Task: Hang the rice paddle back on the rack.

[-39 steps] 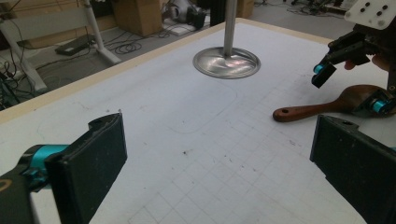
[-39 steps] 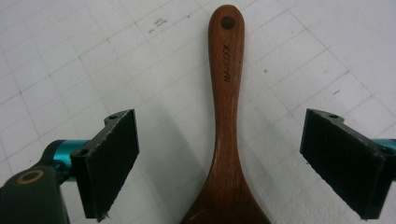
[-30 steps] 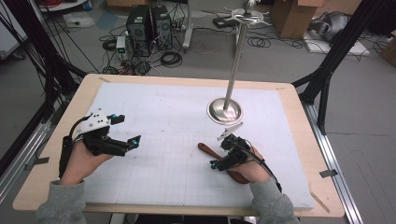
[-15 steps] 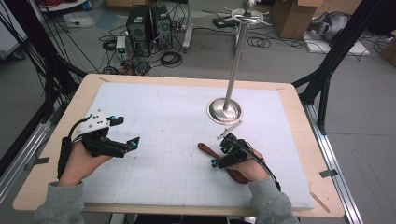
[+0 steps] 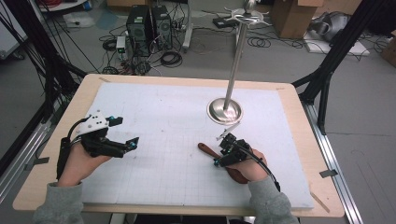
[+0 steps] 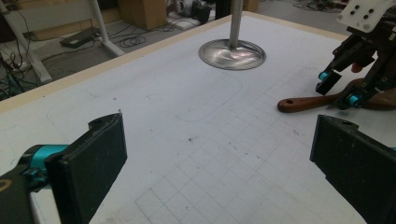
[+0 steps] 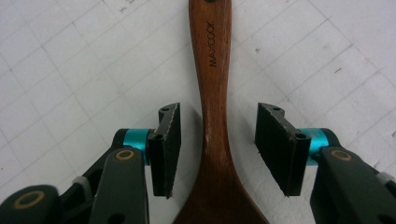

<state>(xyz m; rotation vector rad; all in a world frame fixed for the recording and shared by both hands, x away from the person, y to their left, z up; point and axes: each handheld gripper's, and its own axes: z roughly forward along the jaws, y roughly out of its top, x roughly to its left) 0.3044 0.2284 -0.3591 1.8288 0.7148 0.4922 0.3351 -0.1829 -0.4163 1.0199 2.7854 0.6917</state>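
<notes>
We see the wooden spoon point(image 7: 212, 116) flat on the tabletop point(image 5: 154, 107), near the metal stand point(image 5: 225, 110). Our right tongs point(image 7: 217, 147) have just been closing around its handle, pads not touching. Our left tongs point(image 6: 215, 163) gape wide, holding nothing, well apart from the stand.

Dark wooden spoon point(image 7: 212, 121) stamped MAXCOOK lies flat on the gridded white worktop point(image 5: 163, 121), handle pointing to about 10 o'clock.
</notes>
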